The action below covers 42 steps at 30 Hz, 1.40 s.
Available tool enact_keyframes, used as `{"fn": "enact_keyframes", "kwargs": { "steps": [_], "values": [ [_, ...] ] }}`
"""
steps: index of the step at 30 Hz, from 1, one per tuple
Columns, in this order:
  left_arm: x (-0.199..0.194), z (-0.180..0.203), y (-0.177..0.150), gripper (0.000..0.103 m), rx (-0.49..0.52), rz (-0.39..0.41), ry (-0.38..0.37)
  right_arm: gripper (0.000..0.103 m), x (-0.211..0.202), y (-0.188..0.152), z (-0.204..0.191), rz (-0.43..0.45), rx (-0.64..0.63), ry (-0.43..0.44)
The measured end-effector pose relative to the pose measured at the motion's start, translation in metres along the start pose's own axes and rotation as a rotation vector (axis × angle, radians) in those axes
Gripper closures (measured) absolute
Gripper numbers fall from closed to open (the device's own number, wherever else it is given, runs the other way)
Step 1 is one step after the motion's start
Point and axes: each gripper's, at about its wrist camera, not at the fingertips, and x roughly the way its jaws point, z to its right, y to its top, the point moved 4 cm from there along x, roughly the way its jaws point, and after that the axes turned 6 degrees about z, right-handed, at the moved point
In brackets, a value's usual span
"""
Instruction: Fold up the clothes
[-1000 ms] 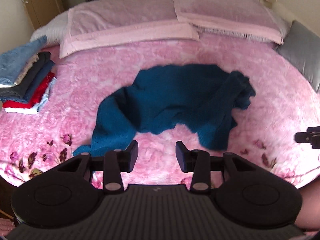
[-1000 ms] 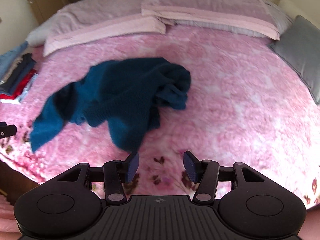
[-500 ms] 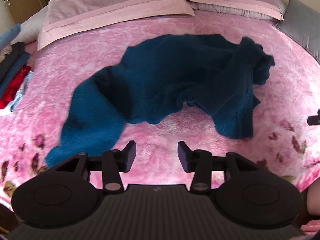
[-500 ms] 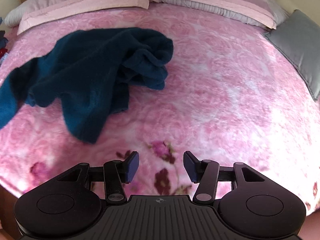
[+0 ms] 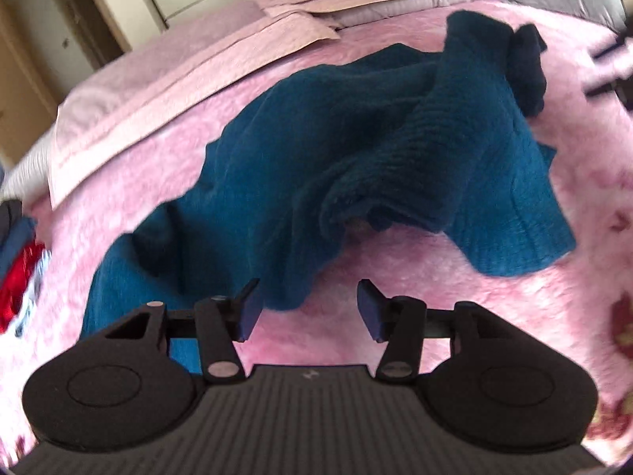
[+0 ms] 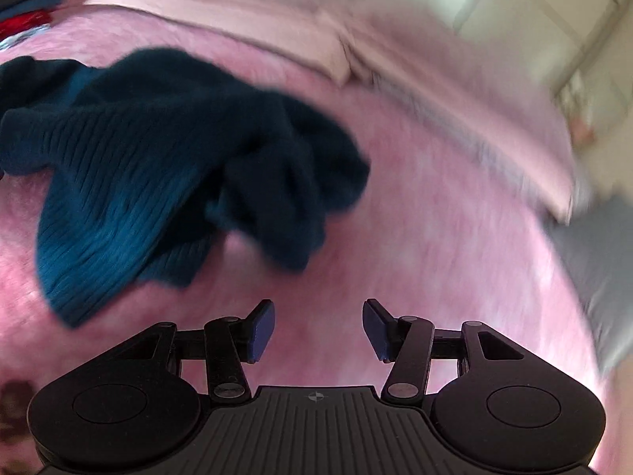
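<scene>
A crumpled dark teal knit sweater (image 5: 356, 150) lies on the pink bed cover (image 5: 415, 289). It also shows in the right wrist view (image 6: 166, 158), up and to the left. My left gripper (image 5: 308, 308) is open and empty, just above the sweater's near hem. My right gripper (image 6: 318, 328) is open and empty over bare pink cover, to the right of the sweater's bunched end. The right gripper shows blurred at the far right of the left wrist view (image 5: 613, 67).
Pink pillows (image 5: 205, 67) lie along the head of the bed. A grey cushion (image 6: 593, 245) sits at the right. A stack of folded clothes (image 5: 19, 261) lies at the left edge, also in the right wrist view (image 6: 31, 4). Wardrobe doors (image 5: 35, 63) stand behind.
Both grippers have moved closer to the sweater and tilted. The left one now sits at its near hem. The right wrist view has swung right and is blurred. Both jaws stay open.
</scene>
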Motion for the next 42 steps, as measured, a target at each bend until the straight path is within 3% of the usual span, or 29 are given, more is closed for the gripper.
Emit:
{"fn": "enact_keyframes", "kwargs": {
  "steps": [4,6,9,12,18,20,23,26,34,37,39,40,41,42],
  "values": [
    [0.011,0.0,-0.001,0.054,0.03,0.011,0.029,0.05,-0.001,0.024,0.006,0.227,-0.064,0.012],
    [0.017,-0.001,-0.001,0.054,0.033,0.011,0.038,0.05,0.004,0.033,0.008,0.287,-0.065,0.027],
    [0.026,-0.002,0.0,0.054,0.044,0.01,0.045,0.05,0.032,0.024,0.003,0.196,-0.124,0.024],
    [0.028,-0.001,-0.001,0.054,0.06,0.019,0.047,0.05,0.062,0.001,0.0,0.032,-0.234,0.014],
    [0.033,-0.001,-0.006,0.052,0.136,0.03,0.058,0.05,0.015,0.021,0.006,0.246,-0.303,0.0],
    [0.034,-0.005,-0.005,0.052,0.122,0.029,0.062,0.049,0.013,0.023,0.012,0.226,-0.359,-0.081],
    [0.037,-0.012,-0.004,0.052,0.106,0.022,0.071,0.049,0.005,0.027,0.037,0.236,-0.229,-0.09],
    [0.036,-0.015,-0.004,0.052,0.1,0.021,0.066,0.049,0.007,0.029,0.045,0.12,-0.203,-0.137],
    [0.038,-0.011,-0.007,0.052,0.158,0.033,0.053,0.049,0.002,0.036,0.003,0.279,-0.312,0.092],
    [0.043,-0.011,-0.009,0.05,0.207,0.049,0.061,0.049,0.036,0.021,-0.021,0.297,-0.548,0.042],
    [0.048,-0.011,-0.012,0.048,0.237,0.076,0.067,0.049,0.048,0.018,-0.027,0.323,-0.583,0.034],
    [0.051,-0.011,-0.014,0.051,0.252,0.091,0.071,0.05,0.052,0.018,-0.028,0.34,-0.578,0.047],
    [0.053,-0.012,-0.014,0.074,0.271,0.104,0.06,0.051,0.05,0.021,-0.029,0.36,-0.56,0.064],
    [0.052,-0.015,-0.012,0.09,0.271,0.112,0.061,0.075,0.047,0.023,-0.029,0.368,-0.533,0.076]
  ]
}}
